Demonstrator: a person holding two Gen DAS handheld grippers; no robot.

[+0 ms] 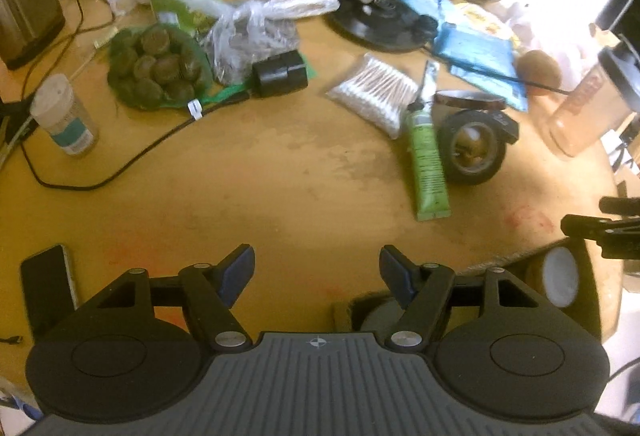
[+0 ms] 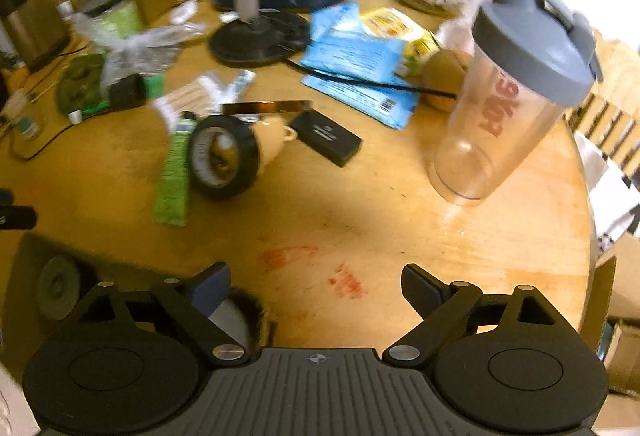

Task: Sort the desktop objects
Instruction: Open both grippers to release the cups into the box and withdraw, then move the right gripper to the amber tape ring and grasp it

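Both left gripper (image 1: 317, 268) and right gripper (image 2: 316, 286) fingers released, empty over worktop (image 1: 280, 172); green tube (image 1: 426, 152) flat, cap away; clear shaker (image 2: 508, 104) upright, lidded, empty.

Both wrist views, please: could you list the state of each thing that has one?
left claw: open, empty
right claw: open, empty
shaker bottle: upright, lid on, empty
black tape roll: on edge
green tube: lying flat
pill bottle: upright, capped
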